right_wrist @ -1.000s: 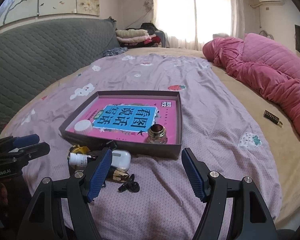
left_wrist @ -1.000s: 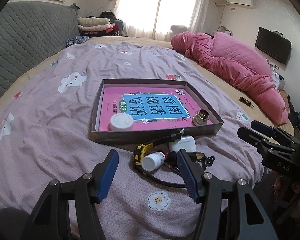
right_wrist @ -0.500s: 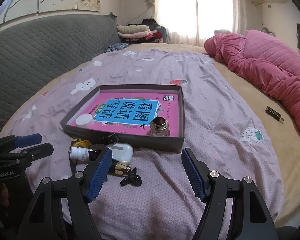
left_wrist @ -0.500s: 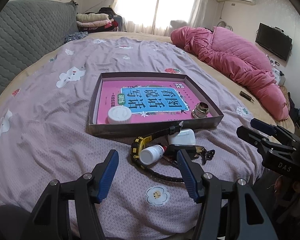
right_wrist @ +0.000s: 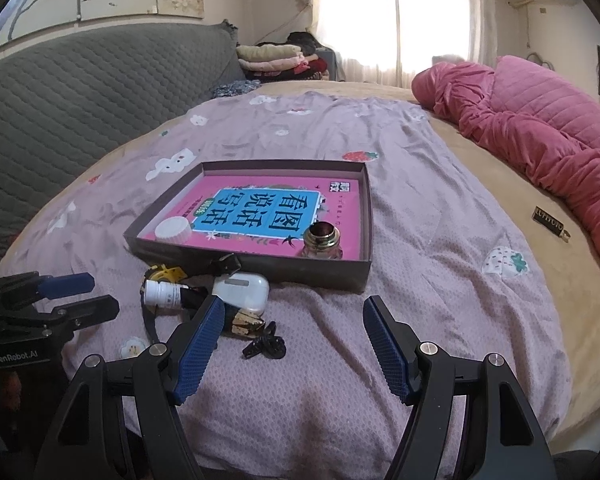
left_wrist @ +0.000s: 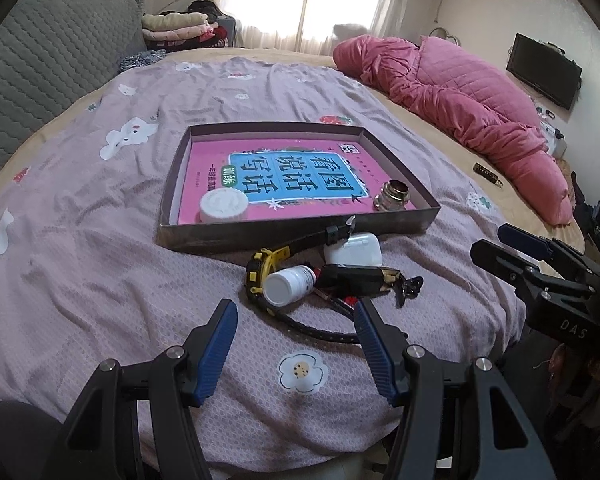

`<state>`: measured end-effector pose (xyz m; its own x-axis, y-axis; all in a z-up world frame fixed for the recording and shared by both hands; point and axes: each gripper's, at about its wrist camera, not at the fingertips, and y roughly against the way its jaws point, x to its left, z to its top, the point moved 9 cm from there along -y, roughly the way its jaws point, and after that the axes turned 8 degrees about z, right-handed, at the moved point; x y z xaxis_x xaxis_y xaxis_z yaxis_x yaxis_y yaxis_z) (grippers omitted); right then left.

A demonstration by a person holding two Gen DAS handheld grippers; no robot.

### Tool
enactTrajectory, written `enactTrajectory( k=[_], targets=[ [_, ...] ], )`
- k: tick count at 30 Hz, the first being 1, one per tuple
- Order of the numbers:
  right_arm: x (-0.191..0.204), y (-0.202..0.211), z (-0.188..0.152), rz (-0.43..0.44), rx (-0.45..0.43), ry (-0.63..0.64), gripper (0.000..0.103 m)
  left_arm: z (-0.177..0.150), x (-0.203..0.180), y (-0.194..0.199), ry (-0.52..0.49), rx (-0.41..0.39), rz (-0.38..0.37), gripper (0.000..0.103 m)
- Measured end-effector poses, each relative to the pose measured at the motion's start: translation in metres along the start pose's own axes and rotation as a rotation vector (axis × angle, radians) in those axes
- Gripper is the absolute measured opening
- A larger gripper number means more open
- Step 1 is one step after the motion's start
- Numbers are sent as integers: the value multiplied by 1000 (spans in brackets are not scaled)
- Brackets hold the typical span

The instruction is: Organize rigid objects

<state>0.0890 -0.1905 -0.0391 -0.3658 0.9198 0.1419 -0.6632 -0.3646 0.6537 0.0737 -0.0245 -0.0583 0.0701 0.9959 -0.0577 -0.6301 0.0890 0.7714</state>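
A shallow brown box (left_wrist: 296, 236) (right_wrist: 256, 270) lies on the purple bedspread, holding a pink book (left_wrist: 284, 176), a white round lid (left_wrist: 223, 206) (right_wrist: 174, 231) and a brass ring (left_wrist: 392, 195) (right_wrist: 322, 240). In front of it is a pile: a white earbud case (left_wrist: 354, 250) (right_wrist: 242, 290), a small white bottle (left_wrist: 288, 285) (right_wrist: 162, 293), a yellow-and-black watch (left_wrist: 262, 268), a black and gold item (left_wrist: 358, 280) and a black clip (right_wrist: 266, 346). My left gripper (left_wrist: 294, 344) is open just short of the pile. My right gripper (right_wrist: 292, 346) is open, with nothing between its fingers.
A pink quilt (left_wrist: 460, 96) (right_wrist: 540, 128) is heaped on the bed's right side. A small dark bar (right_wrist: 548, 218) (left_wrist: 487, 171) lies on the tan sheet near it. A grey padded headboard (right_wrist: 60, 96) runs along the left, with folded clothes (right_wrist: 276, 58) at the far end.
Both views have tilted down slightly, so the box and pile sit a little higher in the frames. Both grippers stay open; no object has moved.
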Motion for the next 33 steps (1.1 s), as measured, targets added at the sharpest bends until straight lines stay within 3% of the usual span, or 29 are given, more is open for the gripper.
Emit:
enactTrajectory(
  k=[21, 33],
  targets=[
    [15, -14, -25, 39, 112, 20, 73, -18, 1, -14, 15, 97, -3, 60],
    [15, -28, -35, 43, 162, -1, 73, -18, 13, -22, 72, 120, -18, 60]
  ],
)
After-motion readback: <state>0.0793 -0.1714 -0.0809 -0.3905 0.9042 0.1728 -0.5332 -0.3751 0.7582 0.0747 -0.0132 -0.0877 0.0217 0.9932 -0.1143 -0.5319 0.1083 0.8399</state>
